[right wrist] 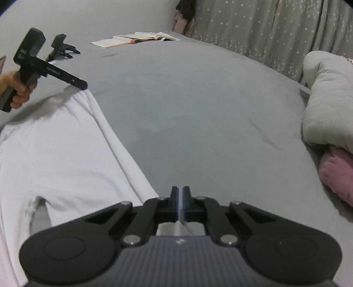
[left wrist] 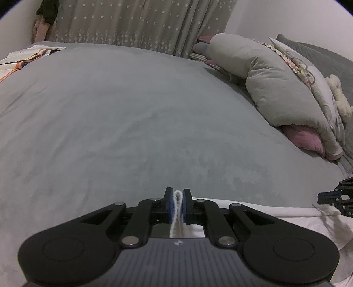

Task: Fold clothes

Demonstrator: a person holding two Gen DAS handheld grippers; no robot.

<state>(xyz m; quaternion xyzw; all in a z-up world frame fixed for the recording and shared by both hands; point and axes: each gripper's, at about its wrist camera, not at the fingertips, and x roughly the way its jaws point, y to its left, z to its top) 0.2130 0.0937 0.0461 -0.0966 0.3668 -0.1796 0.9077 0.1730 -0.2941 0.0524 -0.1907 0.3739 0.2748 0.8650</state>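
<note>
a wide grey bedspread covers the bed, smooth with a few shallow creases. at its far corner an open book lies flat, pages up, with an orange strap trailing beside it. a bunched pale grey duvet is heaped along one side, a pink cushion poking out from under it. behind the bed hangs a grey curtain dotted with small white stars.
</note>
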